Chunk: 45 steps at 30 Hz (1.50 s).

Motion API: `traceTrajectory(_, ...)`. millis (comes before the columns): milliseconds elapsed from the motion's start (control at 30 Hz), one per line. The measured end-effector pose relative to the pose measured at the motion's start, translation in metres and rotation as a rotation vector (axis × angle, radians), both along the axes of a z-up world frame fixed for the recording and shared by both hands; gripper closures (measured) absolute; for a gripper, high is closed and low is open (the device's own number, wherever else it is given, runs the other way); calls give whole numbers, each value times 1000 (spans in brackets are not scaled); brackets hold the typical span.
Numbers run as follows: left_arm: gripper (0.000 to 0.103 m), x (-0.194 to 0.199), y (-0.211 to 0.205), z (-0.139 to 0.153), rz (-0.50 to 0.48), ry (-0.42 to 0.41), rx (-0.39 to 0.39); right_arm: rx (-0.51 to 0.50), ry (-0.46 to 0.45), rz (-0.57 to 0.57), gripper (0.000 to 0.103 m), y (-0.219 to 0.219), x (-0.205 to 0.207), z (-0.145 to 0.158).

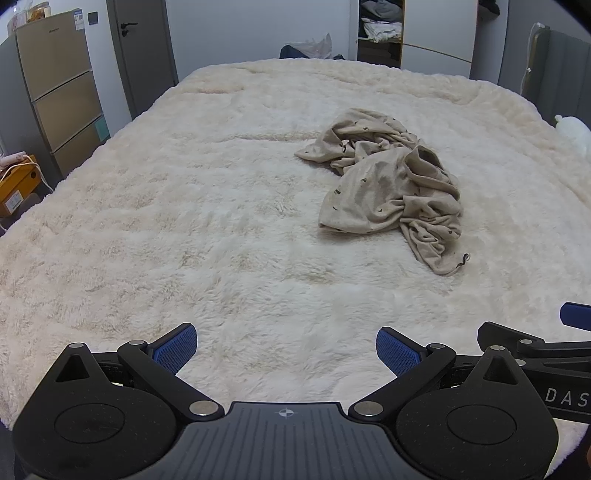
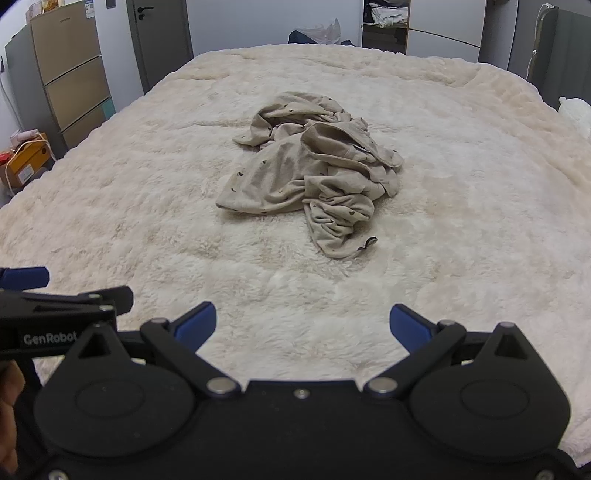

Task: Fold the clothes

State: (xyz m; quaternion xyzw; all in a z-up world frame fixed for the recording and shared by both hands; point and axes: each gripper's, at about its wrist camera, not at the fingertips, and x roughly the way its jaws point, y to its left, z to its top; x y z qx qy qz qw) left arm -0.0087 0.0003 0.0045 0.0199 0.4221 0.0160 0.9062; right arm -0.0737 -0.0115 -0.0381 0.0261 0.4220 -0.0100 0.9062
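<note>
A crumpled beige garment with small dark marks (image 1: 391, 184) lies in a heap on the fluffy cream bed cover (image 1: 184, 221). It also shows in the right wrist view (image 2: 314, 177), near the middle of the bed cover (image 2: 461, 240). My left gripper (image 1: 286, 349) is open and empty, low over the near part of the bed, well short of the garment. My right gripper (image 2: 303, 325) is open and empty too, beside the left one. The right gripper's side shows at the right edge of the left wrist view (image 1: 535, 343); the left gripper's side shows at the left of the right wrist view (image 2: 55, 299).
A tall brown cabinet (image 1: 59, 81) and a grey door (image 1: 144, 48) stand at the far left. An orange box (image 1: 18, 184) sits on the floor left of the bed. An open wardrobe with clothes (image 1: 380, 29) is at the back. A white soft item (image 1: 572, 129) lies at the right edge.
</note>
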Motion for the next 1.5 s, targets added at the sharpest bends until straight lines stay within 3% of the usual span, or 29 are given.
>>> traceTrajectory(1500, 0, -1, -3, -1, -2, -12, 14, -3, -1, -1, 1, 1, -3, -1)
